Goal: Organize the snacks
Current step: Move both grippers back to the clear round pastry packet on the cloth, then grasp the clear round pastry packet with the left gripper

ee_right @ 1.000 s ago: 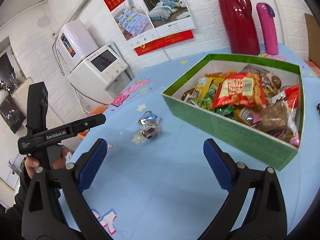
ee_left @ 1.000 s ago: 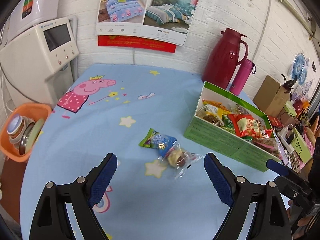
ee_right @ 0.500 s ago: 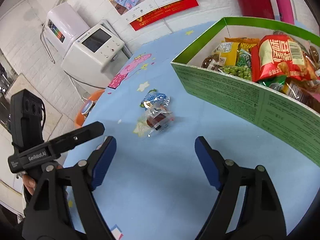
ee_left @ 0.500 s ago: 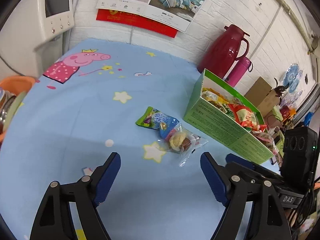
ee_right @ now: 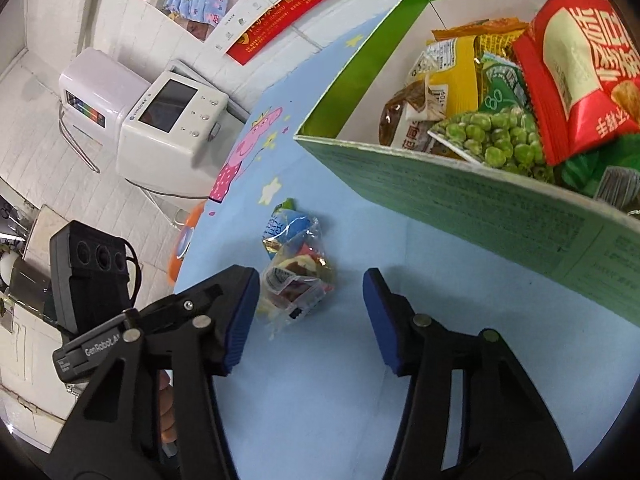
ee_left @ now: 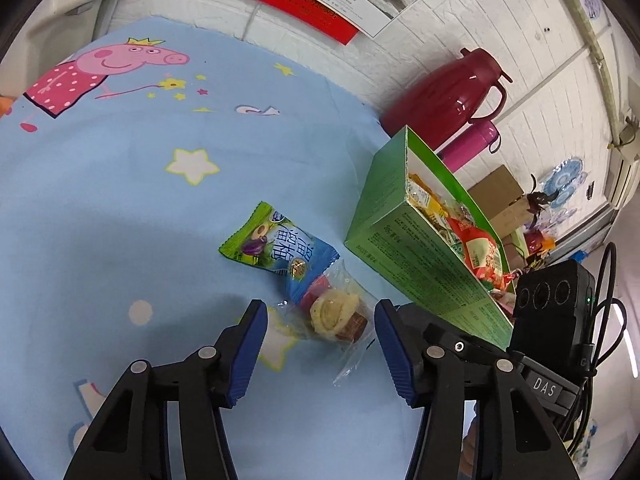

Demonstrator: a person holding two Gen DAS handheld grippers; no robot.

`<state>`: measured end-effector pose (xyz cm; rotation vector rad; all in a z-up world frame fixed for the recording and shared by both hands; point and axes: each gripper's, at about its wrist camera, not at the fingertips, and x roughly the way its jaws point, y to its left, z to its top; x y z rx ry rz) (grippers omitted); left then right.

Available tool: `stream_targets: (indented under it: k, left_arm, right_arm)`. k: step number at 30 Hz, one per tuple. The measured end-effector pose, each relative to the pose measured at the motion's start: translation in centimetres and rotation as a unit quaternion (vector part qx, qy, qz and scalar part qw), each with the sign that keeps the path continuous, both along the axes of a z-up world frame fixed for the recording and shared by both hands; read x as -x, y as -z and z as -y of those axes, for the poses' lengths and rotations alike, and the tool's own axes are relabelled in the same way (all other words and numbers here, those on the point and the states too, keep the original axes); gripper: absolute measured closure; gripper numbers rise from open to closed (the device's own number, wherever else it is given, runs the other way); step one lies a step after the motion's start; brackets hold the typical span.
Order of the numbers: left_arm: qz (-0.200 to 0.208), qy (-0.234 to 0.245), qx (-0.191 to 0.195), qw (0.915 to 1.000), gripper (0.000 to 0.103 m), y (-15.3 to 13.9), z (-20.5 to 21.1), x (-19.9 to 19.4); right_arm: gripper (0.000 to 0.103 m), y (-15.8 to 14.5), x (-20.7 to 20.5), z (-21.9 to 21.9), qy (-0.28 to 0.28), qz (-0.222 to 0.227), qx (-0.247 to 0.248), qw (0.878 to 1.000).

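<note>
Two loose snacks lie touching on the light-blue cartoon-print tablecloth [ee_left: 120,208], just left of the open green cardboard box [ee_left: 404,256] that is already crowded with packets: a clear crinkly wrapper holding a pale rolled pastry [ee_left: 334,314] near the camera, and a blue-and-green foil plum-candy packet [ee_left: 280,246] just beyond it; the left gripper [ee_left: 316,344] hangs low with its blue-padded fingers apart on either side of the pastry, nothing held; the right gripper [ee_right: 306,316] comes at the same pile from the other side, fingers likewise spread and empty, its left pad close to the wrapper; the step in hand looks like picking up the pastry; best to let one gripper take it, settle the pads on the firm body, not the loose film tail, close gently so it is not crushed, and lift clear of the candy packet before swinging right over the box wall
</note>
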<state>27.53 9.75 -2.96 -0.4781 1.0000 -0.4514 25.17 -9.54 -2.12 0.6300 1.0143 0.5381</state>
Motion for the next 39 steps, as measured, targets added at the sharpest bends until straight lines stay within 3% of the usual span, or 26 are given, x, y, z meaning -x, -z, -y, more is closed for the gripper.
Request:
stream_targets:
  k: [6, 13, 21, 24, 26, 27, 28, 36, 39]
  left_arm:
    - [-0.004, 0.008, 0.021, 0.9997, 0.062, 0.6, 0.5, -0.6]
    - [0.013, 0.015, 0.018, 0.9997, 0.085, -0.2, 1.2, 0.5]
    - [0.017, 0.026, 0.016, 0.9994, 0.086, -1.1, 2.5, 2.3]
    - [0.006, 0.027, 0.014, 0.9995, 0.079, -1.3, 2.3, 2.9]
    - [0.006, 0.021, 0.012, 0.9997, 0.066, -1.3, 2.0, 3.4]
    - [0.007, 0.017, 0.010, 0.9998, 0.052, -1.2, 1.8, 3.6]
    - [0.009, 0.014, 0.007, 0.9998, 0.045, -1.1, 1.7, 3.8]
    - [-0.017, 0.054, 0.026, 0.9980, 0.040, 1.1, 3.3, 2.2]
    - [-0.007, 0.069, 0.038, 0.9969, 0.037, 1.3, 3.8, 2.1]
  right_arm:
    - [0.069, 0.6, -0.3, 0.2, -0.006, -0.006, -0.027, 1.000]
    - [0.072, 0.1, 0.5, -0.2, -0.011, 0.004, -0.020, 1.000]
    - [0.074, -0.9, 1.9, 0.5, -0.004, 0.018, -0.016, 1.000]
    - [0.074, -1.1, 2.5, 1.0, -0.008, 0.020, 0.003, 1.000]
    - [0.074, -1.0, 3.1, 1.6, -0.007, 0.024, 0.014, 1.000]
    - [0.074, -0.9, 3.4, 2.0, -0.005, 0.023, 0.013, 1.000]
    - [0.074, -0.8, 3.6, 2.3, -0.004, 0.022, 0.011, 1.000]
    - [0.074, -0.3, 3.5, 3.1, -0.007, 0.018, 0.002, 1.000]
    - [0.073, -0.1, 3.3, 3.5, -0.007, 0.016, -0.003, 1.000]
